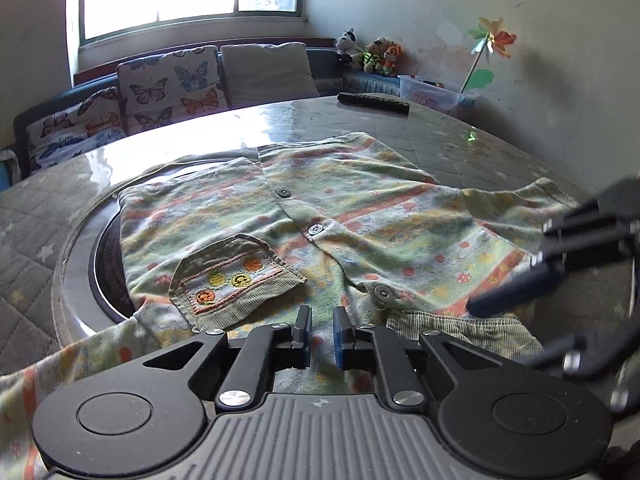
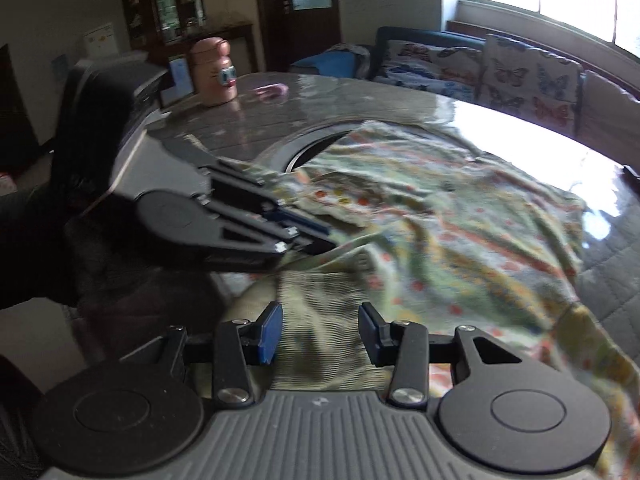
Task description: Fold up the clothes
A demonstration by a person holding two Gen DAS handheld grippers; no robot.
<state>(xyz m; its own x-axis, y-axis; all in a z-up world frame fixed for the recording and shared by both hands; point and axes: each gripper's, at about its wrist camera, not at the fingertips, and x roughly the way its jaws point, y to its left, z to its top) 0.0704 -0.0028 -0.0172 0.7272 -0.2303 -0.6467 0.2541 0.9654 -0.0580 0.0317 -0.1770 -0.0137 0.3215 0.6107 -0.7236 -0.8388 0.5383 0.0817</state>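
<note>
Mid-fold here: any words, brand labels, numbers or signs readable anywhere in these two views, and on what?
None can be read.
Garment: printed and stitched figures only, no letters; no tag shows.
Remote on the table: too small to read.
Papers on the far wall: blurred.
Pink bottle: a cartoon face, no text.
Left tool and right tool: a small round mark on the body, no letters.
</note>
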